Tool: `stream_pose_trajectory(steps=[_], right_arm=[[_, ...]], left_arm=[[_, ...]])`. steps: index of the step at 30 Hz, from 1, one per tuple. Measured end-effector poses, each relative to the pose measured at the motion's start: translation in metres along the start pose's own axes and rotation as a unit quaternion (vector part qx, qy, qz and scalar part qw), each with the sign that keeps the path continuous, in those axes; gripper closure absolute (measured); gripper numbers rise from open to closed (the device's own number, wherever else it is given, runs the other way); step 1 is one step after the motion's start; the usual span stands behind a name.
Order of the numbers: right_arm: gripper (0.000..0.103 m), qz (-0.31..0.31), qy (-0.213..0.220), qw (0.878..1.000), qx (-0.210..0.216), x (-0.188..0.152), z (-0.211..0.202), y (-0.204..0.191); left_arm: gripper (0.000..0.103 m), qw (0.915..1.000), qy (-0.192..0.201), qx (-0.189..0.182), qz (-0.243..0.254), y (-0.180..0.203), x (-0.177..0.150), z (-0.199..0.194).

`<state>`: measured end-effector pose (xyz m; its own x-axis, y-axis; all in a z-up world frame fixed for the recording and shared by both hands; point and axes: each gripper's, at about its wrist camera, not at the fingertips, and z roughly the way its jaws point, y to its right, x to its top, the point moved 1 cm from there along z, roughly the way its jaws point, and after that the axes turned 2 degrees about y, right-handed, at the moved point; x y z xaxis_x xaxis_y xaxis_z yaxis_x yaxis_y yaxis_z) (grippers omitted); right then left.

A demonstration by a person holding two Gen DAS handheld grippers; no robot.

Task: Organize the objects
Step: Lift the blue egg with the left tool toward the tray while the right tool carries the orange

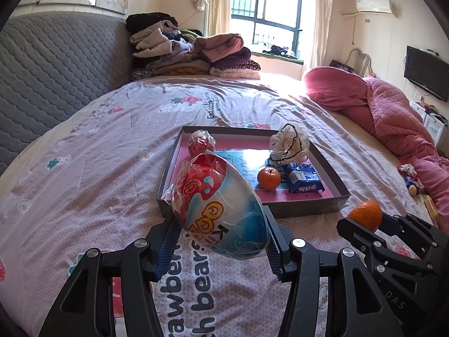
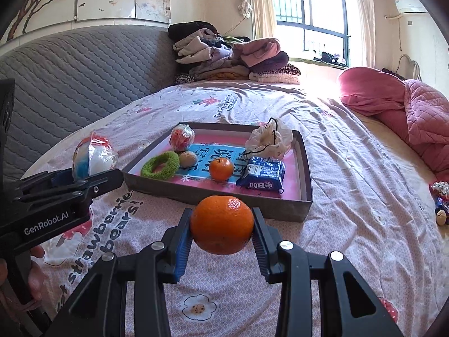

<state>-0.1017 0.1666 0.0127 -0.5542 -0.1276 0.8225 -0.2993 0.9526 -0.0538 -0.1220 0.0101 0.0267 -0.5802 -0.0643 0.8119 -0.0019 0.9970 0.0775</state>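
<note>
Risk sits mostly with the left gripper [image 1: 221, 238]: it is clamped on a wrapped toy egg [image 1: 221, 207], and the crinkled film looks slick, so the rounded shell could squirt out of the pads if the squeeze eases before it is over the tray [image 1: 308, 209]. The right gripper [image 2: 221, 230] pinches an orange [image 2: 221, 228] at its widest girth — a firmer hold, I judge, though a released orange may roll across the tray floor and knock the second orange [image 2: 221, 169] or the blue snack packet [image 2: 262, 177] already lying there. Both loads hang above the printed bedsheet [image 2: 350, 196], just short of the tray's near wall, so clipping that wall on the way in is another hazard.

From the left wrist, the egg blocks the tray's near-left corner. Only the right wrist shows what lies there — a green fuzzy ring [image 2: 160, 165] and a small pale ball [image 2: 187, 158], beside a wrapped red ball [image 2: 181, 138].
</note>
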Motion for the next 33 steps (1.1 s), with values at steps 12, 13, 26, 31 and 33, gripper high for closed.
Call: stream_pose_trajectory(steps=[12,13,26,31,33], right_arm=[[0.063,-0.019,0.031,0.999,-0.006,0.037,0.001,0.004],[0.063,-0.023,0.032,0.999,-0.005,0.04,0.002,0.004],[0.063,-0.025,0.033,0.999,-0.006,0.061,0.024,0.016],[0.063,-0.019,0.029,0.999,-0.01,0.069,0.038,0.026],[0.063,-0.017,0.027,0.999,-0.013,0.072,0.043,0.029]], left_arm=[[0.046,0.9998,0.017,-0.003,0.012,0.006,0.027,0.003],[0.046,0.9997,0.018,-0.001,0.014,0.007,0.03,0.004],[0.046,0.9995,0.02,0.002,0.026,0.014,0.056,0.034],[0.046,0.9995,0.017,0.002,0.028,0.016,0.067,0.05],[0.046,0.9994,0.016,0.002,0.03,0.016,0.072,0.057]])
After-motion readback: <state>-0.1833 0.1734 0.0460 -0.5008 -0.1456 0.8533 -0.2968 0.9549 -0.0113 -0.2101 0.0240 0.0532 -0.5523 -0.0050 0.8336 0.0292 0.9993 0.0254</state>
